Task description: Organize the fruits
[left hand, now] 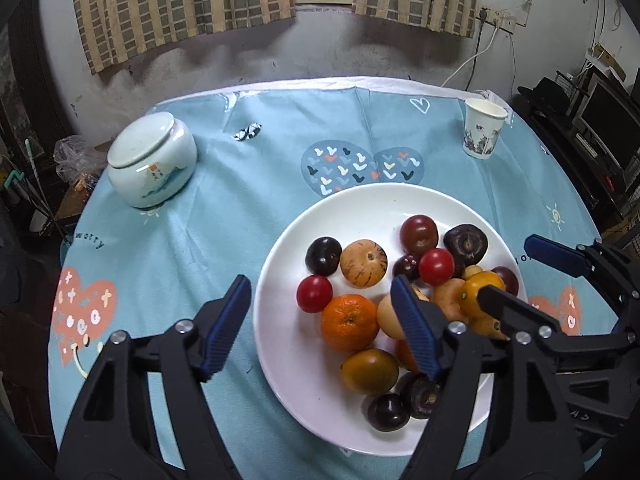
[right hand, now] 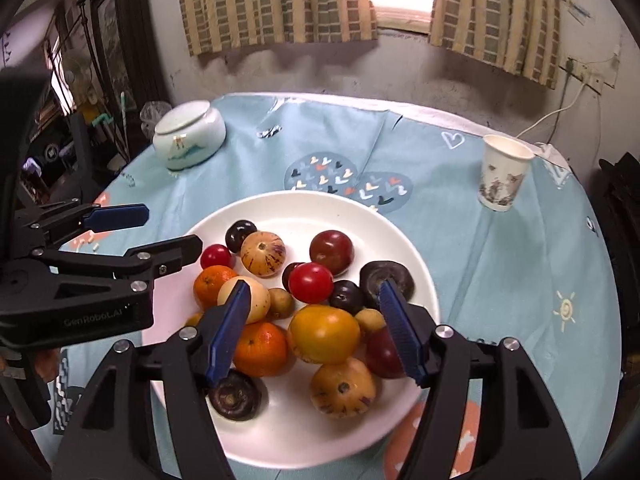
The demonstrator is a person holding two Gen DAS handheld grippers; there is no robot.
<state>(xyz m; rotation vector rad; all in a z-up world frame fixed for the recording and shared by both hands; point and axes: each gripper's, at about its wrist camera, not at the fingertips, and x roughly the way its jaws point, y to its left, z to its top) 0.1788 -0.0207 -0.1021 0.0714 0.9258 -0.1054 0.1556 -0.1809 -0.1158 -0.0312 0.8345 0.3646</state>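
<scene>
A white plate (left hand: 360, 208) (right hand: 288, 212) on the blue tablecloth holds several fruits. Among them are a tangerine (left hand: 349, 322) (right hand: 260, 348), a striped pale melon (left hand: 363, 263) (right hand: 263, 253), red tomatoes (left hand: 314, 293) (right hand: 311, 282), a yellow-orange tomato (right hand: 324, 334) and dark plums (left hand: 323, 256). My left gripper (left hand: 320, 284) (right hand: 171, 226) is open over the plate's left rim, one finger outside the plate and one over the fruit. My right gripper (right hand: 314, 286) (left hand: 508, 266) is open above the heap on the plate's right side. Neither grips anything.
A pale ceramic jar with a lid (left hand: 152, 160) (right hand: 188, 140) stands at the far left of the round table. A paper cup (left hand: 482, 128) (right hand: 504, 172) stands far right. A small crumpled wrapper (left hand: 246, 132) lies near the back. Furniture and clutter crowd both sides of the table.
</scene>
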